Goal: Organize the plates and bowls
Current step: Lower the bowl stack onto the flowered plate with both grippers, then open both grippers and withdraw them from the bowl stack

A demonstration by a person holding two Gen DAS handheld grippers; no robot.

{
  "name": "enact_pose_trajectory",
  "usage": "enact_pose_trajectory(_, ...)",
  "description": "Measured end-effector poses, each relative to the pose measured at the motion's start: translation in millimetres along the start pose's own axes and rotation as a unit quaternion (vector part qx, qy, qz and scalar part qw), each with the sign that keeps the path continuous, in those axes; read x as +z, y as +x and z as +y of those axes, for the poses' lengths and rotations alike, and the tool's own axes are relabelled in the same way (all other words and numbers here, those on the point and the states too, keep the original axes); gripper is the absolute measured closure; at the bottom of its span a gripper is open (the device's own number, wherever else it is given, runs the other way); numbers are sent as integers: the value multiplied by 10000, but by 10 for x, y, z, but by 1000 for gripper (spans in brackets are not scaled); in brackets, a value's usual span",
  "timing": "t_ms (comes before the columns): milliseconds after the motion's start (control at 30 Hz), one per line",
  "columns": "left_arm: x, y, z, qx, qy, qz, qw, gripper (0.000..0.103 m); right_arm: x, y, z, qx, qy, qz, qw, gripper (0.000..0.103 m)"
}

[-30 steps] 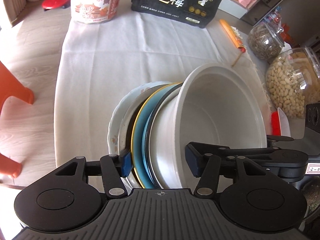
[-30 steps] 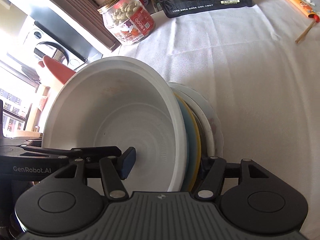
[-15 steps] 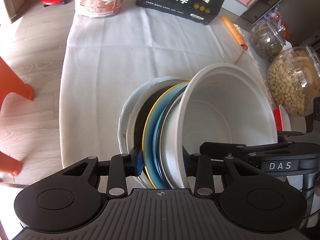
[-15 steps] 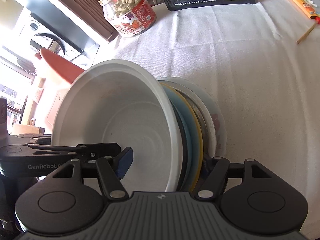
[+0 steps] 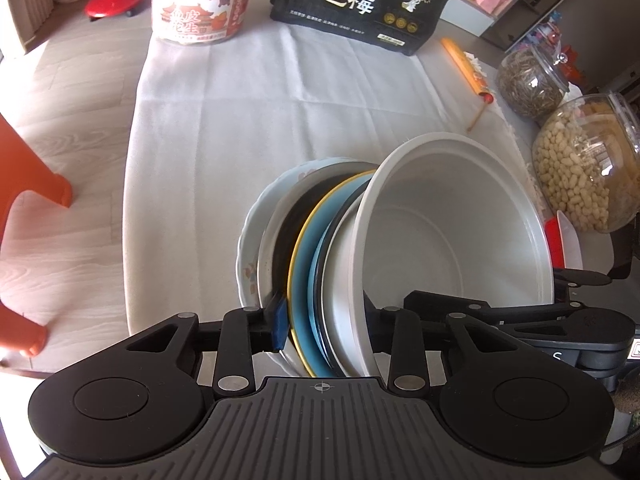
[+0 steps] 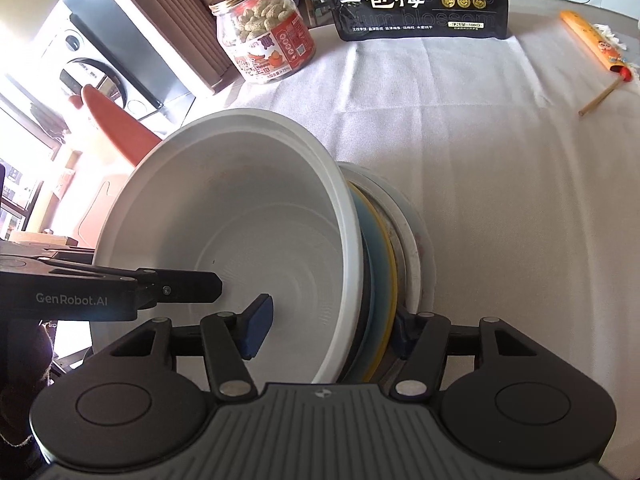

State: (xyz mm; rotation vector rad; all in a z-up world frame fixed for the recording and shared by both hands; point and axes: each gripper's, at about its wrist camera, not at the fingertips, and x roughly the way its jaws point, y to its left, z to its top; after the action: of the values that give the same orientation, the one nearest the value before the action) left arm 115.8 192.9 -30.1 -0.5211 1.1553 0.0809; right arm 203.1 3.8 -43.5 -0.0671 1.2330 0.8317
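A stack stands on edge on the white tablecloth [image 5: 240, 120]: a white bowl [image 5: 448, 232] [image 6: 240, 208], a blue plate with a yellow rim [image 5: 304, 264] [image 6: 390, 248], dark plates and an outer floral plate [image 5: 250, 248] [image 6: 424, 248]. My left gripper [image 5: 328, 316] is shut across the stack, its blue pad on the plate side and the other finger hidden behind the bowl's rim. From the other side, my right gripper [image 6: 330, 328] straddles the stack with its jaws closing. One pad [image 6: 256, 326] lies inside the bowl; the other finger presses behind the plates.
A peanut jar [image 5: 200, 4] and a black snack bag [image 5: 360, 0] stand at the far end of the cloth. An orange stick [image 5: 466, 68] lies at the right, near two glass jars [image 5: 532, 84] [image 5: 584, 168]. An orange stool [image 5: 24, 200] stands on the floor to the left.
My left gripper's jaws came in from wide apart and clamped the stack. My right gripper's inner pad eased off a little, then came back in.
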Motion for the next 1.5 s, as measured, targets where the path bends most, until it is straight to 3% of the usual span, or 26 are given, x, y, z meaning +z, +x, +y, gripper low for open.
enact_pose_trajectory(333,-5,-81,-24,7,70,-123,9999,70,-12,-131,-97,120,158,-185,9996,49)
enact_pose_trajectory(600,1,-276,-87,-61,137,-324,9994,72,-7,-13,47,-314,-161,-348,9988,49)
enact_pose_trajectory(900,28,-319,-50,-156,63,-413,9990,72,13,7,-9,-199,-96,-340,9992,50)
enact_pose_trajectory(1067,26,-328,-52,-235,64,-409,9989,75,-31,-156,40,-394,-227,-600,9972,49)
enact_pose_trajectory(1200,15,-335,-79,-202,98,-416,9989,76,-116,-408,161,-952,-698,-1327,9841,49)
enact_pose_trajectory(1400,21,-404,-67,-404,70,-499,9979,77,-171,-453,157,-767,-599,-1306,9866,52)
enact_pose_trajectory(1500,17,-425,-93,-409,126,-531,9977,77,-233,-356,120,-662,-425,-1210,9895,58)
